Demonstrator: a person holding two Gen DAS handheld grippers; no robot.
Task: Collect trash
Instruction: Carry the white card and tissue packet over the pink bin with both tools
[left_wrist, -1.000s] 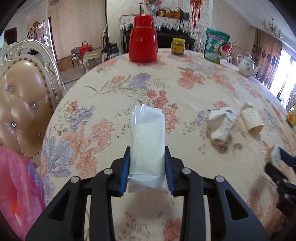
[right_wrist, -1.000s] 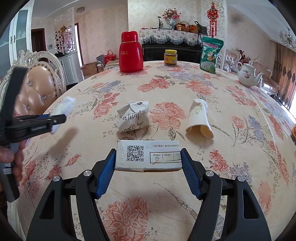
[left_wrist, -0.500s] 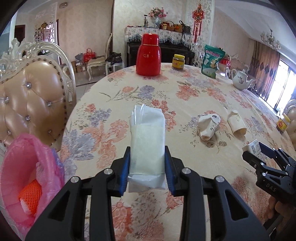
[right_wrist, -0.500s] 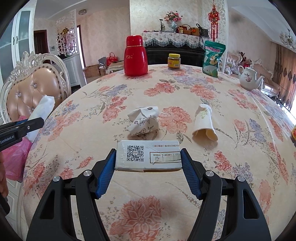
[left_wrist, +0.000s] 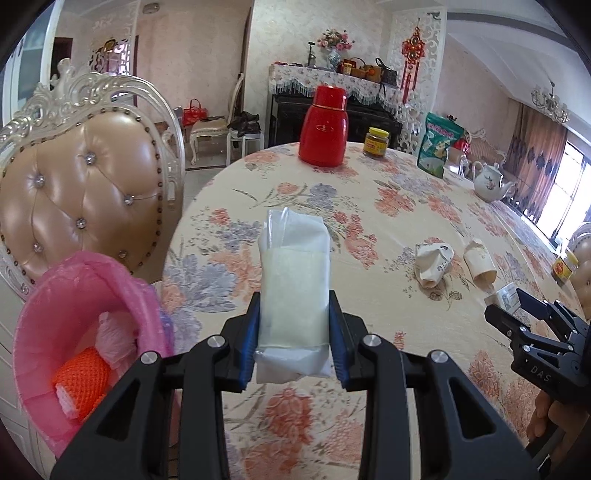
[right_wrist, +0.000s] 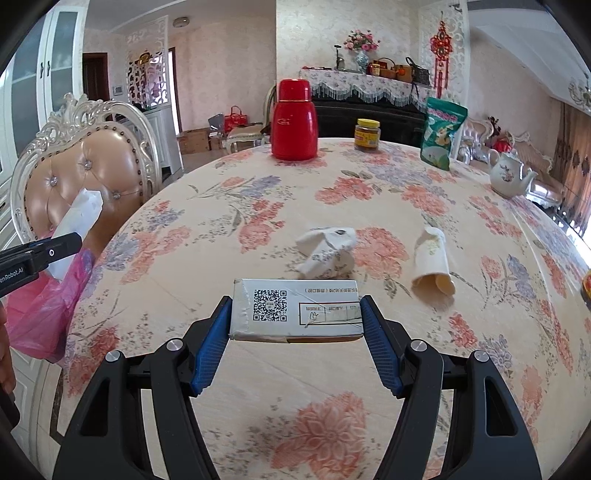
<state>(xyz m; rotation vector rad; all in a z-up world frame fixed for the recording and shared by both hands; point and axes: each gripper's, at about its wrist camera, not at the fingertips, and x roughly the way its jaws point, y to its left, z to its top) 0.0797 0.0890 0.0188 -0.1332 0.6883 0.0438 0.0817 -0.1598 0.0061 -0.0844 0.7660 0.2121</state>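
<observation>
Packet (left_wrist: 293, 291) between left tongs (left_wrist: 293, 347)

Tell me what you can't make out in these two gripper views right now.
- Pink trash bag, left view: bottom hidden by its own rim and cut by the frame edge; only an orange net shows inside.
- Small box in the right gripper, left view: mostly behind its fingers.
- White packet, right view: lower end behind the left gripper.
- Small print on the box, right view: too small.
- Jar, right view: cut by the frame edge.
</observation>
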